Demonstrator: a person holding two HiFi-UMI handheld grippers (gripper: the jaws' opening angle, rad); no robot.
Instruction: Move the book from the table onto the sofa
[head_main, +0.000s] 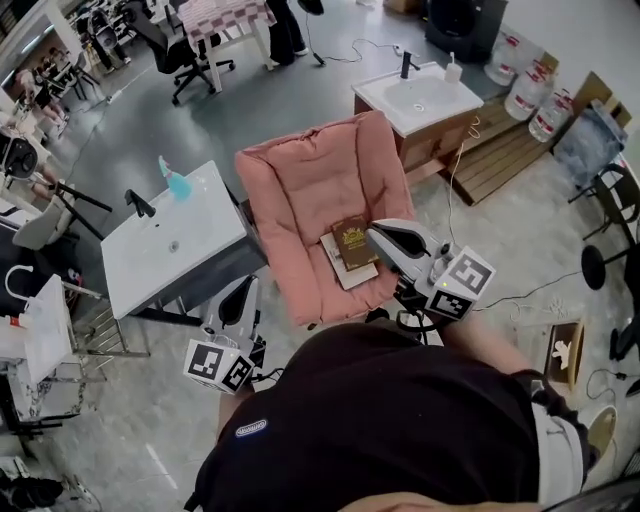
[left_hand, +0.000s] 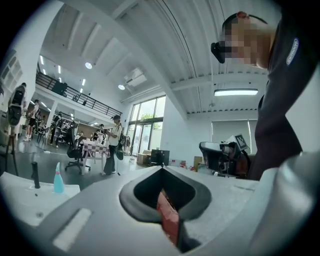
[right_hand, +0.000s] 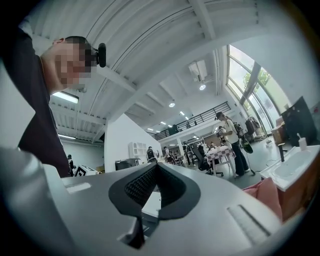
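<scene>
A brown book with a gold emblem, its writing too small to read, lies on a white book on the padded pink sofa. The right gripper, jaws pressed together, is just beside it. The left gripper also has its jaws together. A white washbasin unit stands nearby on the grey floor.

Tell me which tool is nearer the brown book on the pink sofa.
Right. The right tool sits just beside the brown book; the left tool is well apart, by the near-left corner of the sofa.
</scene>
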